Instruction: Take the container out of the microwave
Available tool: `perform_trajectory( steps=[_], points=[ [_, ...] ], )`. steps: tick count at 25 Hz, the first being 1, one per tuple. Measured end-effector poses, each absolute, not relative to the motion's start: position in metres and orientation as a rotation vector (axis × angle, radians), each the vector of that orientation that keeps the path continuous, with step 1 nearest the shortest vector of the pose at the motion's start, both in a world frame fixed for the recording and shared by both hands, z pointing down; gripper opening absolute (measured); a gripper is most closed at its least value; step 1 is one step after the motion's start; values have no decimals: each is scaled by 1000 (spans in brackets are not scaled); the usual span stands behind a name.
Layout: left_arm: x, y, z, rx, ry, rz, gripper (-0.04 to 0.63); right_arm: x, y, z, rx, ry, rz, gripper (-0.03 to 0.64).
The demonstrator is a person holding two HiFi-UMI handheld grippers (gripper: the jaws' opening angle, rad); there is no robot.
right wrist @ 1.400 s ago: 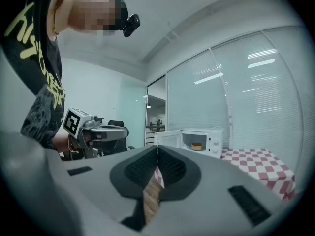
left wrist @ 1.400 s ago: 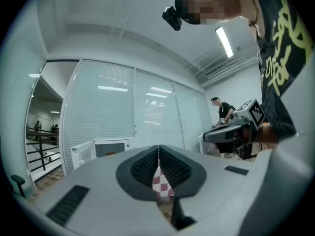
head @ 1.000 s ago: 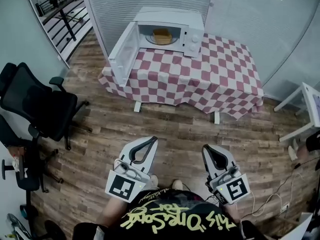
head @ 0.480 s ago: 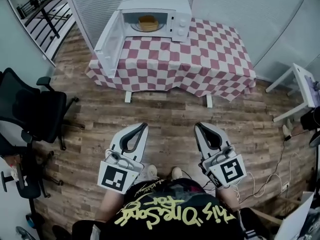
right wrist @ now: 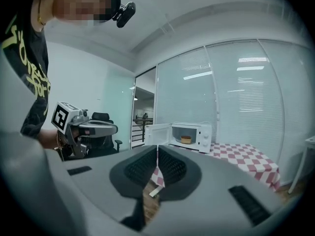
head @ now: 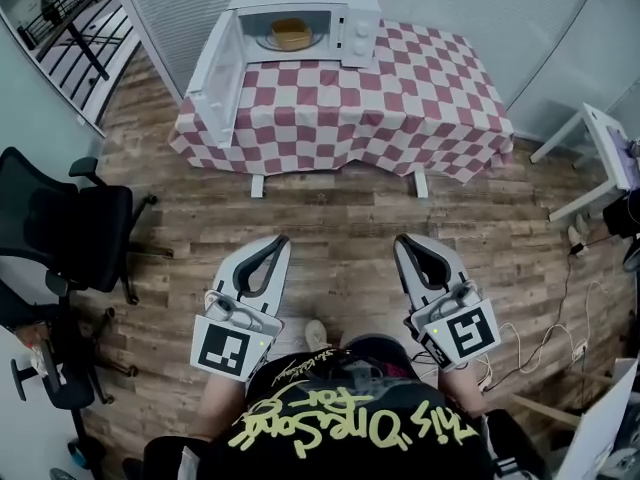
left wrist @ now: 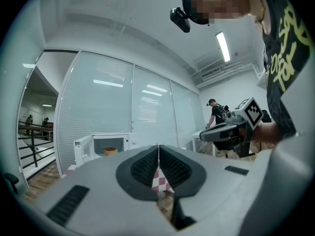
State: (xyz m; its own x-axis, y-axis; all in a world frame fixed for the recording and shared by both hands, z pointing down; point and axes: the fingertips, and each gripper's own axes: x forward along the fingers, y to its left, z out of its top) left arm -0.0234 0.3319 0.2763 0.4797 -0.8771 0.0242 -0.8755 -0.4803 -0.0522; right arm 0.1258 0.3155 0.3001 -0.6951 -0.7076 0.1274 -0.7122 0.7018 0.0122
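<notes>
- White microwave (head: 300,13) noted at the far left corner of a table (head: 400,98) covered with red-and-white check cloth.
- Door (head: 215,73) found swung fully open, towards the left of the head view.
- Container (head: 290,33), tan and low, seen inside the microwave. It is untouched and well apart from both grippers.
- Left gripper (head: 277,239) held low in front of the person, over a wood-plank floor (head: 340,208). Its jaws are pressed together and nothing is pinched between them.
- Right gripper (head: 403,239) held beside it at much the same height. Its jaws are likewise pressed together with nothing between them.
- Both grippers are pointed roughly level towards the table. A stretch of bare floor lies between their tips and the hanging cloth edge.
- From each gripper view, the open microwave and the container are sighted just above the closed jaw tips, far off.
- Black office chair (head: 70,223) recorded on the floor at the left.
- Small white side table (head: 600,153) recorded at the right edge, apart from the checked table.
- Loose cables (head: 540,353) seen trailing over the floor at the lower right.
- Second person (left wrist: 216,114), dark-clothed, noted standing in the background of the left gripper view, beyond the right gripper.
</notes>
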Motion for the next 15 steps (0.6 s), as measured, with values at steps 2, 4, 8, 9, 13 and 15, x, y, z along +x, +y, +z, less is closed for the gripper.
perform_trajectory(
  steps=[2,4,8,9,13,15],
  points=[
    [-25,332,277,-2685,1580,-63,9,122,321,303,1156,-2778,63,11],
    [-27,332,277,-2691,1587,-50,9,121,325,305,1155,-2778,74,11],
    [-35,332,279,-2686,1610,-31,9,124,327,315,1187,-2771,141,11],
    [-37,332,280,-2685,1613,-29,9,125,327,318,1194,-2767,162,11],
    [-38,326,283,-2702,1598,-57,9,129,319,319,1228,-2762,199,11],
    [-35,319,284,-2706,1583,-59,9,128,313,314,1226,-2781,180,11]
  ],
)
